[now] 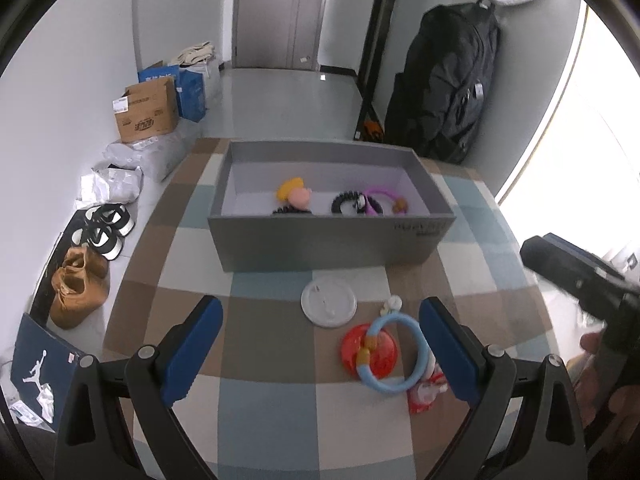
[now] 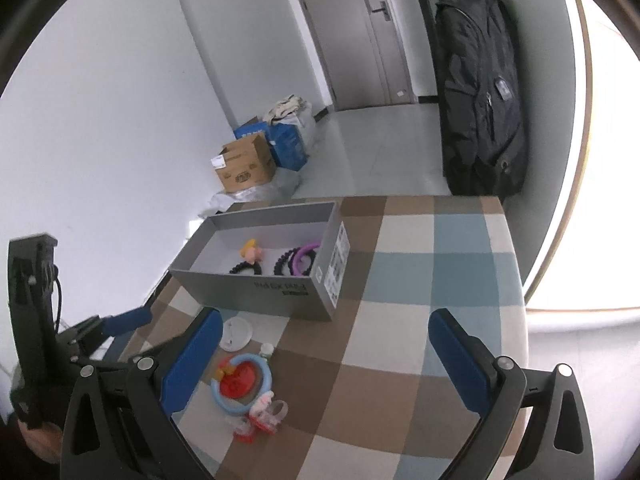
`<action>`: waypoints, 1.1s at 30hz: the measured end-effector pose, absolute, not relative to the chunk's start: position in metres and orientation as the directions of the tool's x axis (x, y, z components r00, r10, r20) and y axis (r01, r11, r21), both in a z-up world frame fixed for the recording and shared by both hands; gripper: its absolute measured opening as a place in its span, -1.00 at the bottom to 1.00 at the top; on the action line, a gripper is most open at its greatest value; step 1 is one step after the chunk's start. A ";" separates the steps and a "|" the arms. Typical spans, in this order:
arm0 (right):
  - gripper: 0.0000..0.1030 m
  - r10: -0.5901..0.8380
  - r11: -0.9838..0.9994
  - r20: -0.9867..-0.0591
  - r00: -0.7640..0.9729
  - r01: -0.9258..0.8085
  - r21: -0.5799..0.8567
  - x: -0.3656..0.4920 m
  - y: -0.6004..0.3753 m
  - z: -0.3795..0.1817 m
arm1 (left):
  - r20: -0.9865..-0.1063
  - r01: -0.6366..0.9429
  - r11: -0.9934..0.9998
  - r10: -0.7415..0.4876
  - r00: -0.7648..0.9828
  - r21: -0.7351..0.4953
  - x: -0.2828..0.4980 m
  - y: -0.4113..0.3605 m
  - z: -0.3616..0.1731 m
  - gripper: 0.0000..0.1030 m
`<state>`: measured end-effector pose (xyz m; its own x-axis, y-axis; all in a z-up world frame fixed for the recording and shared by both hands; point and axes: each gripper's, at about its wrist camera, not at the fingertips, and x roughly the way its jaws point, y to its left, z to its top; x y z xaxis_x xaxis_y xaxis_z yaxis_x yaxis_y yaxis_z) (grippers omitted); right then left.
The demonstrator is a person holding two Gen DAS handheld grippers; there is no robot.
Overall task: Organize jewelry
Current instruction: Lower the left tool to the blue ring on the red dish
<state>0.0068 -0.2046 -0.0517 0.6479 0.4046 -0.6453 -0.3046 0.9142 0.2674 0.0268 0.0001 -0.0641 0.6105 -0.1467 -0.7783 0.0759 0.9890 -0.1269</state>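
A grey open box (image 1: 320, 240) stands on the checked tablecloth (image 1: 260, 400) and holds a yellow-pink hair clip (image 1: 295, 194), black bead bracelets (image 1: 346, 202) and a purple ring (image 1: 380, 196). In front of it lie a white round lid (image 1: 328, 306), a light blue ring (image 1: 394, 354) over a red disc (image 1: 374, 356), and a red-white piece (image 1: 426, 394). My left gripper (image 1: 320, 348) is open above the cloth, the blue ring near its right finger. My right gripper (image 2: 324, 360) is open, the blue ring (image 2: 242, 384) near its left finger. The box also shows in the right wrist view (image 2: 260, 288).
Shoes (image 1: 100, 232), bags and a cardboard box (image 1: 146, 110) lie on the floor left of the table. A black coat (image 1: 444, 80) hangs at the back right. A bright window is on the right. The table's right part (image 2: 440, 280) shows bare cloth.
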 end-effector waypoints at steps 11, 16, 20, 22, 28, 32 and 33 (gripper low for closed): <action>1.00 0.403 0.915 -0.663 0.631 -0.290 0.280 0.010 -0.206 -0.059 | -0.818 0.110 0.978 -0.210 0.535 -0.179 0.024 -0.006 -0.083 0.86; 1.00 0.403 0.915 -0.668 0.625 -0.288 0.283 0.012 -0.206 -0.062 | -0.829 0.133 0.976 -0.218 0.516 -0.173 0.022 -0.013 -0.085 0.56; 1.00 0.404 0.915 -0.670 0.623 -0.286 0.285 0.012 -0.207 -0.062 | -0.841 0.131 0.976 -0.219 0.494 -0.176 0.021 -0.012 -0.089 0.44; 1.00 0.403 0.915 -0.670 0.623 -0.285 0.286 0.012 -0.207 -0.062 | -0.845 0.130 0.973 -0.232 0.482 -0.193 0.022 -0.009 -0.089 0.14; 1.00 0.403 0.915 -0.670 0.623 -0.286 0.285 0.012 -0.207 -0.062 | -0.860 0.128 0.971 -0.240 0.450 -0.204 0.023 -0.010 -0.093 -0.35; 1.00 0.400 0.916 -0.672 0.623 -0.285 0.282 0.012 -0.207 -0.063 | -0.862 0.133 0.966 -0.259 0.435 -0.222 0.024 -0.011 -0.093 -0.62; 1.00 0.400 0.917 -0.672 0.624 -0.284 0.281 0.012 -0.207 -0.063 | -0.862 0.136 0.964 -0.264 0.432 -0.228 0.025 -0.011 -0.093 -0.69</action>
